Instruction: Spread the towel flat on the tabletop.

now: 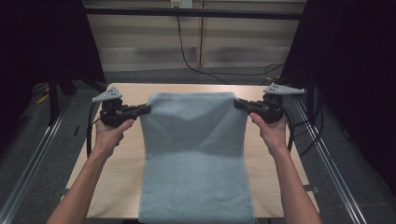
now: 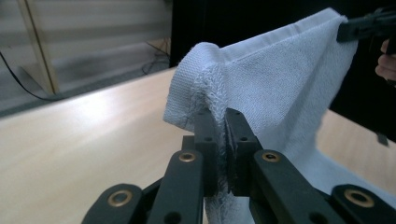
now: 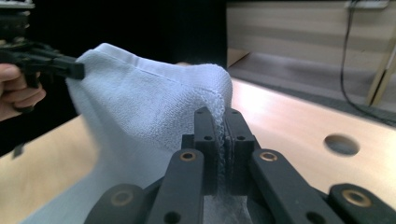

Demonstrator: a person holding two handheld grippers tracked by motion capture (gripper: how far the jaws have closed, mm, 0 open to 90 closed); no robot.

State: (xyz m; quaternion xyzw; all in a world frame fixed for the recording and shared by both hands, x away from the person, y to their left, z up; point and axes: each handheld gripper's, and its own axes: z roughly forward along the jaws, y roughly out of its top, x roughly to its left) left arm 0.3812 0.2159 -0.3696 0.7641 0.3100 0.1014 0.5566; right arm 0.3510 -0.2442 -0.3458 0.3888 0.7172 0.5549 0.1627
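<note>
A pale blue towel (image 1: 194,154) lies along the middle of the wooden table (image 1: 114,163), its far end lifted off the surface. My left gripper (image 1: 147,109) is shut on the towel's far left corner, and my right gripper (image 1: 236,103) is shut on the far right corner. In the left gripper view the black jaws (image 2: 222,122) pinch the bunched hem of the towel (image 2: 280,79), with the other gripper (image 2: 348,29) holding the opposite corner. In the right gripper view the jaws (image 3: 220,122) clamp the towel (image 3: 140,107), and the other gripper (image 3: 74,70) holds its corner at the far left.
The towel's near end hangs over the table's front edge. Metal rails (image 1: 327,158) run along both sides of the table. A black cable (image 1: 187,56) crosses the floor behind it. A round hole (image 3: 342,144) sits in the tabletop near my right gripper.
</note>
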